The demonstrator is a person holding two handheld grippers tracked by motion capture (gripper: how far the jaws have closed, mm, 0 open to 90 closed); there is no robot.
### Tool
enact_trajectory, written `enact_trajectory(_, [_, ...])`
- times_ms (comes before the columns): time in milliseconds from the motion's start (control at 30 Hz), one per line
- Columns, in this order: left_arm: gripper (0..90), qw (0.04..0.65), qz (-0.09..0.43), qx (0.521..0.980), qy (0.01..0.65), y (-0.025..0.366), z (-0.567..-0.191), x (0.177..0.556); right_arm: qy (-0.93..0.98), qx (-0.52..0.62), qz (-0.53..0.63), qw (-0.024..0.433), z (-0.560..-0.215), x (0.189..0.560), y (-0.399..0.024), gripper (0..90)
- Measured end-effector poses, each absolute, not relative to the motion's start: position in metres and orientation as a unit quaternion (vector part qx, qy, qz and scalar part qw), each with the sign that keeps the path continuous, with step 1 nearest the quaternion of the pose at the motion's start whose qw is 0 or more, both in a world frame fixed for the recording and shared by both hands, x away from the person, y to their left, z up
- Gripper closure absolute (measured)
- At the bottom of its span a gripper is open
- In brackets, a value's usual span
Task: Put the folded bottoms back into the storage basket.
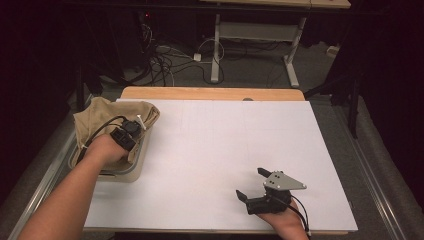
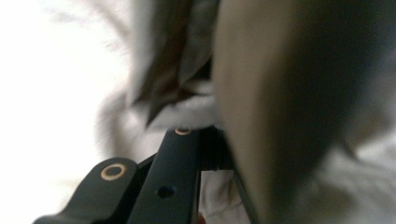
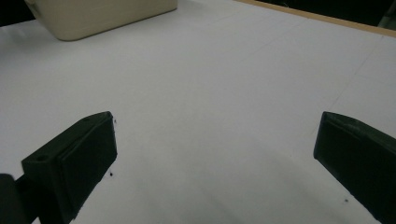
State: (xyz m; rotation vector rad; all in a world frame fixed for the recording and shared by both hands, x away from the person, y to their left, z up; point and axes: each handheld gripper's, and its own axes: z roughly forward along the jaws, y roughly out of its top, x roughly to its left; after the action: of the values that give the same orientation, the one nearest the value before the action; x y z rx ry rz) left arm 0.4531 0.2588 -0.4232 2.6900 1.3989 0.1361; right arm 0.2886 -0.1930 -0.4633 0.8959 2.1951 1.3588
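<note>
left arm: bare forearm rising from the near left corner toward the far left
left gripper (image 1: 131,131): at the far left, jaws closed together, pointing away
right hand (image 1: 286,223): at the near right edge
right gripper (image 1: 251,183): low, jaws wide apart, pointing left

Overhead forward view; two close gripper-mounted cameras
</note>
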Motion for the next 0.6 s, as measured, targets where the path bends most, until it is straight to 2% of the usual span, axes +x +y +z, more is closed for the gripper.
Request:
enact_trajectory(133, [87.3, 0.074, 0.072, 0.875, 0.474, 0.27, -0.397, 0.457, 0.787, 0.321, 0.486, 0.204, -0.463, 0.288, -0.194, 0.8])
enact_trajectory(300, [87.4, 0.135, 0.108, 0.858, 0.483, 0.271, -0.373, 0.472, 0.785, 0.322, 0.488, 0.204, -0.463, 0.287, -0.195, 1.1])
enact_trajectory(500, [87.4, 0.168, 0.111, 0.85, 0.486, 0.256, -0.38, 0.497, 0.786, 0.324, 0.486, 0.204, -0.464, 0.288, -0.195, 1.3])
enact_trajectory(600, [87.4, 0.158, 0.108, 0.851, 0.49, 0.25, -0.392, 0.509, 0.786, 0.325, 0.484, 0.205, -0.465, 0.289, -0.196, 1.3])
